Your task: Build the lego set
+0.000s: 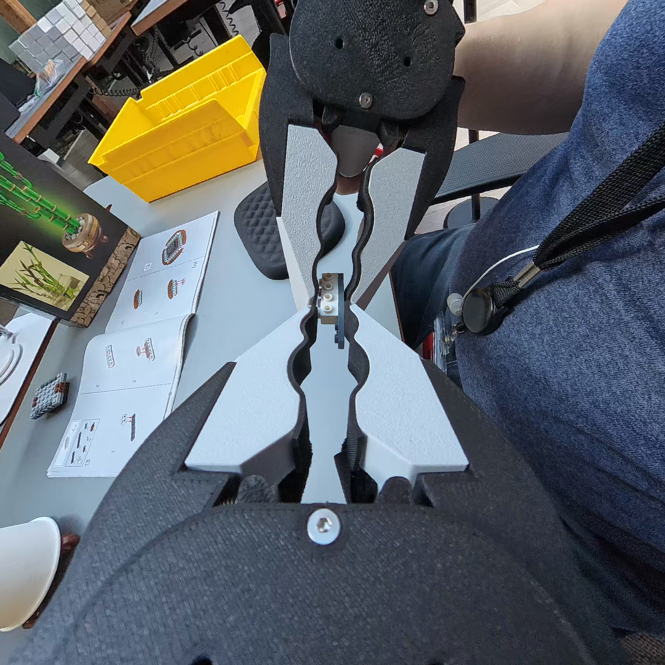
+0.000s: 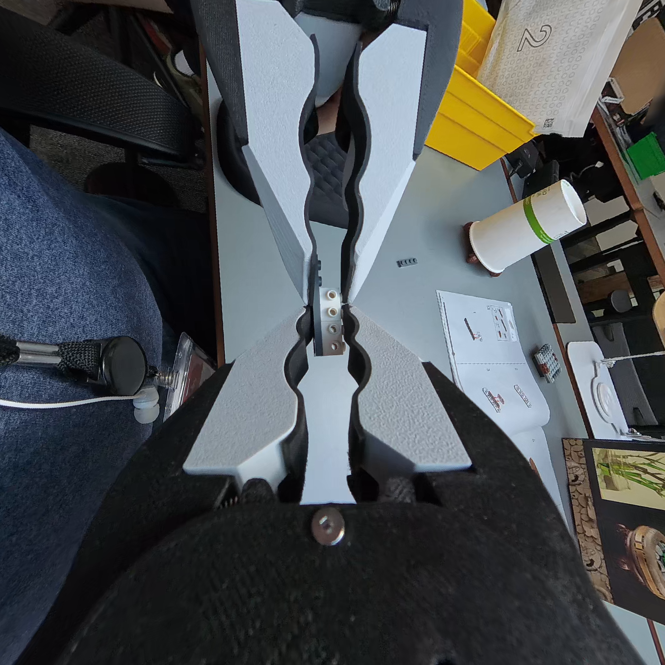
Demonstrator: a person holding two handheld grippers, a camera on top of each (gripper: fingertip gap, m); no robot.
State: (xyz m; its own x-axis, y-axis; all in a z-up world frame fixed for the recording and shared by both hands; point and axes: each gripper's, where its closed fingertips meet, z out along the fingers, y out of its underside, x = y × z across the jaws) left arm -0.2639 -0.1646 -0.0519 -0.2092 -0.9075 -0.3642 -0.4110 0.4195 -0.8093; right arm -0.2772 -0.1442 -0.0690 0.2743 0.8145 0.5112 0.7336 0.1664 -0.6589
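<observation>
A small lego assembly (image 1: 329,300), white side-stud bricks on a dark grey plate, is held in the air between both grippers, above the grey table (image 1: 234,306). My left gripper (image 1: 331,312) comes up from the bottom of the left wrist view and is shut on its near end. My right gripper (image 1: 331,292) comes in from above, tip to tip with the left, and is shut on the far end. In the right wrist view, the right gripper (image 2: 325,312) and the left gripper (image 2: 325,288) both pinch the same assembly (image 2: 330,324).
An open instruction booklet (image 1: 144,342) lies on the table, with a grey studded sub-assembly (image 1: 48,396) and the set's box (image 1: 54,234) beside it. A small dark plate (image 2: 407,262) lies loose. A paper cup (image 2: 525,226), a yellow bin (image 1: 180,126) and a black wrist rest (image 1: 259,234) stand nearby. Left and right tips are no more than a few centimetres apart.
</observation>
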